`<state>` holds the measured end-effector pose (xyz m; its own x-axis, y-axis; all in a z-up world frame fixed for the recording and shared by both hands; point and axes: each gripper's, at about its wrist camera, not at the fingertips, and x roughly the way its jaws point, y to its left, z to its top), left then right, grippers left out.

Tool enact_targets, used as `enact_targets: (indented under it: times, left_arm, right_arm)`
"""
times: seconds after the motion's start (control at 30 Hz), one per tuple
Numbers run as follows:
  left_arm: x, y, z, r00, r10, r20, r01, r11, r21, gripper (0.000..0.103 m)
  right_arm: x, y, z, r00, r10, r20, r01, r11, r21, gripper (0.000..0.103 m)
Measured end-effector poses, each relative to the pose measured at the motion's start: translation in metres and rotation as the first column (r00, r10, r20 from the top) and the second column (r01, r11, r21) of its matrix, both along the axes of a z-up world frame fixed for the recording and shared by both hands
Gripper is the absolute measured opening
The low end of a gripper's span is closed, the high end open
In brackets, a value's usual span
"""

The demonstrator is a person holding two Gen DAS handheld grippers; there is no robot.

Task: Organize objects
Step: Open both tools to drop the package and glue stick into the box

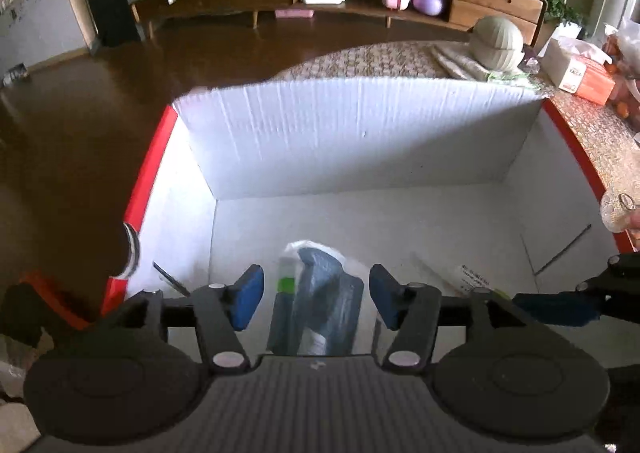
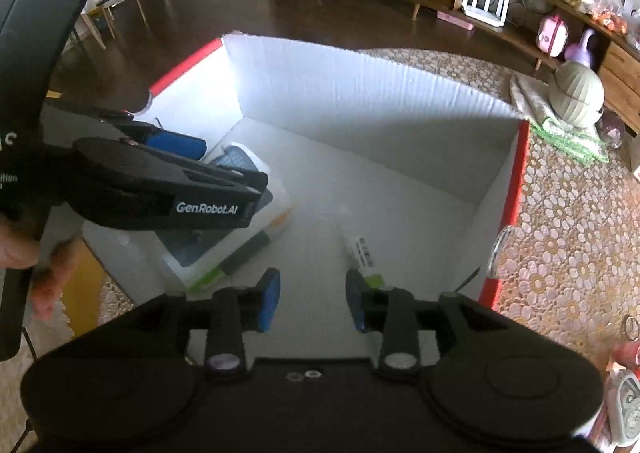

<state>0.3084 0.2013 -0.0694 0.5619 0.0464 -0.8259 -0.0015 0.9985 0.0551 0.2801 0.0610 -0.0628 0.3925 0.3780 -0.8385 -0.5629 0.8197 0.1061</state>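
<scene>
Left hand-held gripper (image 1: 316, 303) points down into the box, blue pads (image 1: 250, 298) spread apart and released, nothing pinched. Right between and just beyond those pads lies the plastic-wrapped packet (image 1: 320, 293), clear wrap over grey-blue contents with a green strip, flat on the box floor near the left wall. From the right wrist view that same packet (image 2: 224, 245) sits under the left hand-held gripper's black body (image 2: 160, 189), which carries white lettering.

Over to the right hand-held gripper (image 2: 312, 299): its jaws stand apart too, a narrower gap, unclenched, with only bare box floor between them. Just beyond its right pad (image 2: 354, 303) lies a slim white tube-like packet (image 2: 362, 253) with a printed label and a green end; whether the pad touches it I cannot tell.

Both packets lie inside the big white cardboard box (image 1: 360, 133) with red outer edges, corrugated walls upright. The box stands on a counter covered by a floral lace cloth (image 2: 568, 245). Farther back on that cloth, a pale ribbed round container (image 2: 576, 97) on a folded cloth. A hand (image 2: 44, 265) grips the left handle at the picture's edge.
</scene>
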Motion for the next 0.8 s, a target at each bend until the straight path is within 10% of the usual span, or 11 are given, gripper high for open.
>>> enact_targets:
  times: [0.8]
  left_arm:
    - [-0.097, -0.037, 0.096, 0.961, -0.027, 0.274, 0.007, 0.997, 0.072, 0.057]
  right_arm:
    - [-0.074, -0.072, 0.084, 0.99, -0.04, 0.134, 0.018, 0.987, 0.159, 0.053]
